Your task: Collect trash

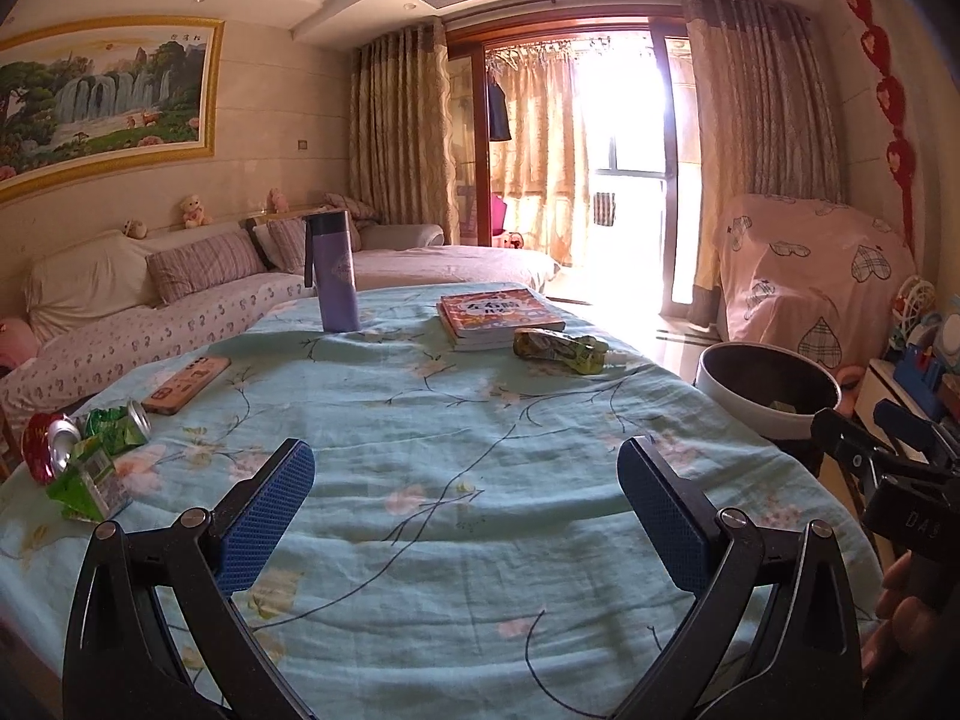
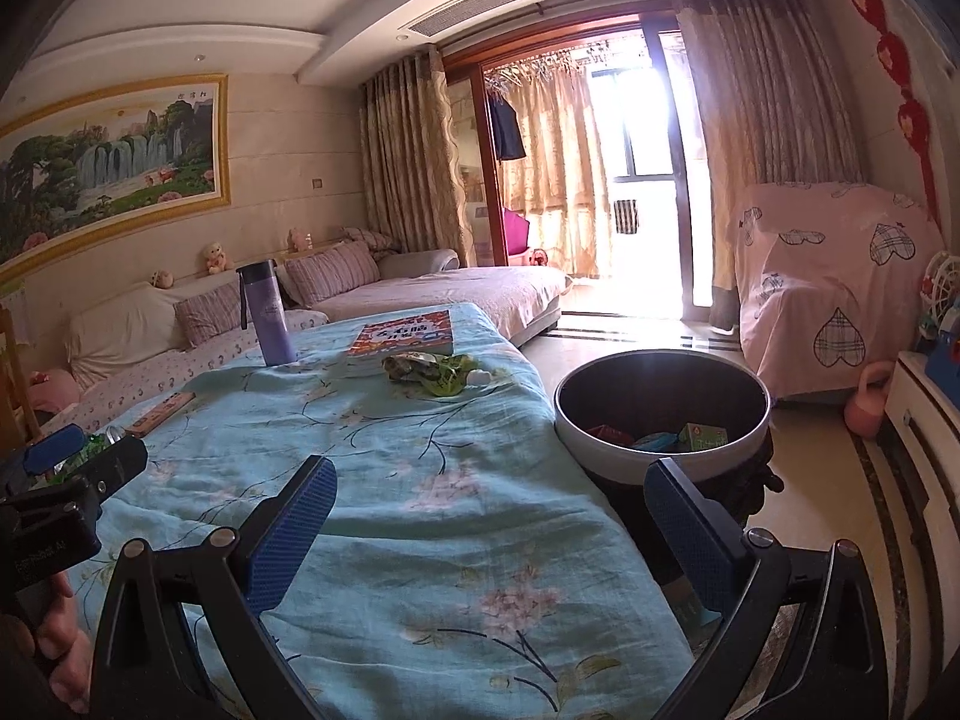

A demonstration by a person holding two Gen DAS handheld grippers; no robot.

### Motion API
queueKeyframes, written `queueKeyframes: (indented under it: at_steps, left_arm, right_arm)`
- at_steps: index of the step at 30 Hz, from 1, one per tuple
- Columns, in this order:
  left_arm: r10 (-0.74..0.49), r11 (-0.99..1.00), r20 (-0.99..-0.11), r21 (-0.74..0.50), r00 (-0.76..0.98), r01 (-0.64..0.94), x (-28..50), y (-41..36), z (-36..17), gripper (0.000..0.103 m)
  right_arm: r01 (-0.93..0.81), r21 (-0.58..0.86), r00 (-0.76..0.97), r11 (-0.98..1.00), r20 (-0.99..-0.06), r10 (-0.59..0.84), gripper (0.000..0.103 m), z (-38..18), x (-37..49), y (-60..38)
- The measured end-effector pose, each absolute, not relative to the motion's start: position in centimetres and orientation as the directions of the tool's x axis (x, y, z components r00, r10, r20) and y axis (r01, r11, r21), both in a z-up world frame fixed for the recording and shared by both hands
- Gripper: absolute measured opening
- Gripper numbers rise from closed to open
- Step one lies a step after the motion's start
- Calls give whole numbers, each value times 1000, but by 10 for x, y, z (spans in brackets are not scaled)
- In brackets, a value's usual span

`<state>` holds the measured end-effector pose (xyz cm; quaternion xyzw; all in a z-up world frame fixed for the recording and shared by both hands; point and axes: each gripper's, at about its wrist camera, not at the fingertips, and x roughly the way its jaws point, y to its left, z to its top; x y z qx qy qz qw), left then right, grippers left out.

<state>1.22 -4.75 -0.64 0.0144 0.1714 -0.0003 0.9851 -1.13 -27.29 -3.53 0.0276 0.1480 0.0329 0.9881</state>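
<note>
both grippers, left (image 1: 465, 516) and right (image 2: 489, 531), hover with blue-padded fingers wide and empty over the bench's pale blue floral cloth (image 1: 480, 420). crushed red can and green wrappers (image 1: 84, 456) lie near left; a crumpled green-yellow packet (image 1: 561, 350) far, beside a book (image 1: 495, 312). the round white-rimmed bin (image 2: 660, 414), right, holds what looks like cartons.
</note>
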Motion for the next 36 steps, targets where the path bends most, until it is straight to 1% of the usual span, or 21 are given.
queueKeyframes:
  at_steps: [13, 36]
  left_arm:
    - [12, 999, -325, 42, 946, 2, 9, -47, -8, 103]
    - [6, 999, -315, 44, 949, 8, 7, -48, -6, 103]
  right_arm:
    - [-65, 68, 953, 996, -293, 82, 103, -37, -11, -270]
    - [-63, 103, 962, 993, -260, 88, 103, -34, -19, -275]
